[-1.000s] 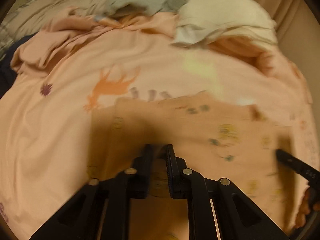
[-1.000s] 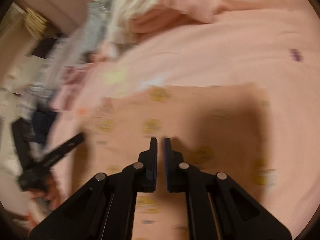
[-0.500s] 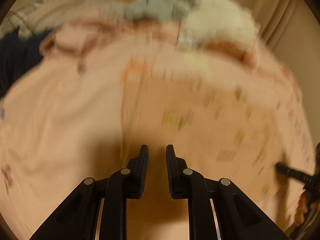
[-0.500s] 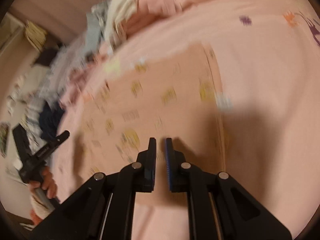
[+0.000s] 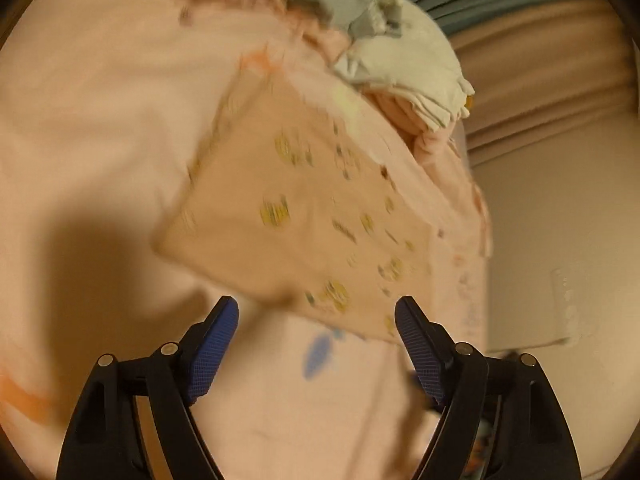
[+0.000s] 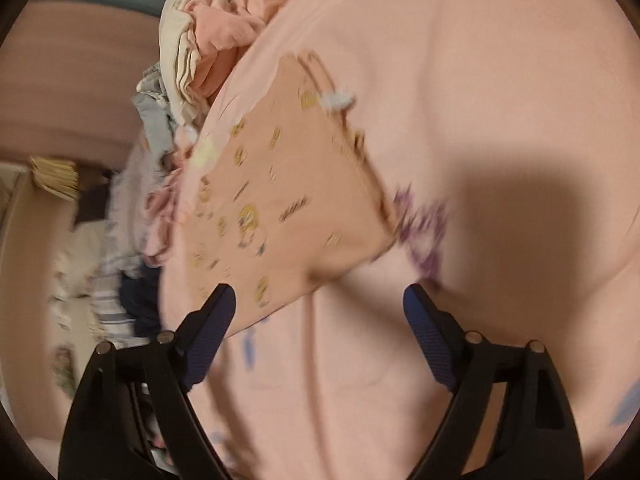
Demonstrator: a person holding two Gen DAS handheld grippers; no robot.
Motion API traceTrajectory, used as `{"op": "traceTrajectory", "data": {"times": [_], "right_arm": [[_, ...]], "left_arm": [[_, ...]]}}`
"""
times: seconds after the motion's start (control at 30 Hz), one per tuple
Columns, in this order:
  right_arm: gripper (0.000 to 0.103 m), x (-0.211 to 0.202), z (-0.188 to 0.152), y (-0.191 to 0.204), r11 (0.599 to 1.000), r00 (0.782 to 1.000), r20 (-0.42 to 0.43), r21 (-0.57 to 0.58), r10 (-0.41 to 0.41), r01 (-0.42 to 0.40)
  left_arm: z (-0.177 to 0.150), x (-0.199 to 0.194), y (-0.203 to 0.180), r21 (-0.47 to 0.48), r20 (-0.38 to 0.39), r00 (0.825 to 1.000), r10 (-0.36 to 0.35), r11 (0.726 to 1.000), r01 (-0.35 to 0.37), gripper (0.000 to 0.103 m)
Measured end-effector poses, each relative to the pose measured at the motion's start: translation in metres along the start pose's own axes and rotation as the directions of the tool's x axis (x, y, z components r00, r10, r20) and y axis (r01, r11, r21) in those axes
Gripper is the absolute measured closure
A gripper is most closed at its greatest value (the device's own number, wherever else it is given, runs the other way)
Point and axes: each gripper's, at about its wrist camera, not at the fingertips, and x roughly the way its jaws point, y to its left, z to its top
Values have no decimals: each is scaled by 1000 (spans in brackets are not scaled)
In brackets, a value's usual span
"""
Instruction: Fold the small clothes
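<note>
Garment (image 5: 316, 220) flat on bedsheet (image 5: 100, 120), ahead of both just-opened, empty tools (image 5: 316, 320) (image 6: 318, 308).

I read this as a home bedroom. The work surface is a bed under a pink sheet (image 6: 500, 80) printed with small animals. A heap of unsorted laundry (image 5: 404, 60) lies at its far edge: cream, grey and pink pieces. A pleated beige curtain (image 5: 552, 64) hangs behind the heap. More clothes (image 6: 116, 280) lie piled beside the bed.
</note>
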Motion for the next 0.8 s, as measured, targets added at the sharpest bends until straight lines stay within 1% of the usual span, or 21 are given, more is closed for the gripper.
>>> {"op": "traceTrajectory", "data": {"times": [0.07, 0.1, 0.13, 0.2, 0.27, 0.33, 0.47, 0.5, 0.57, 0.67, 0.73, 0.77, 0.8], "right_arm": [[16, 17, -10, -7, 997, 999, -37, 75, 30, -27], [16, 20, -14, -10, 994, 998, -31, 101, 51, -47], [16, 21, -17, -12, 991, 997, -13, 115, 71, -69], [16, 23, -18, -7, 989, 996, 13, 115, 89, -90], [16, 29, -16, -1, 989, 995, 15, 107, 96, -97], [16, 38, -11, 2, 988, 995, 25, 119, 101, -103], [18, 55, 17, 10, 969, 983, 51, 166, 174, -180], [20, 61, 23, 10, 965, 981, 50, 178, 188, -194], [21, 67, 32, 14, 961, 979, 51, 191, 196, -202], [23, 75, 46, 21, 960, 977, 59, 185, 204, -212], [26, 80, 52, 24, 959, 976, 66, 182, 208, -217], [29, 82, 55, 26, 961, 976, 72, 175, 206, -216], [36, 84, 57, 27, 963, 977, 77, 168, 200, -211]], "left_arm": [[-2, 18, 7, -27, -62, 998, 1, 1000, -3, 23], [-3, 28, 13, -50, -77, 997, 10, 999, -14, 23], [-3, 34, 18, -78, -77, 997, 4, 997, -10, 23], [0, 39, 22, -117, -40, 999, -36, 993, 31, 23], [9, 43, 21, -133, -12, 998, -64, 989, 62, 23], [19, 48, 20, -145, -1, 997, -82, 986, 81, 23], [38, 59, 18, -156, 60, 992, -111, 981, 119, 23], [42, 62, 17, -162, 91, 989, -115, 978, 129, 23], [51, 68, 17, -167, 123, 985, -120, 976, 140, 23], [64, 77, 12, -172, 157, 983, -100, 977, 127, 23], [72, 81, 8, -154, 165, 983, -81, 982, 106, 23], [76, 84, 5, -144, 163, 984, -64, 986, 88, 25], [78, 86, 3, -141, 167, 985, -47, 988, 71, 28]]}}
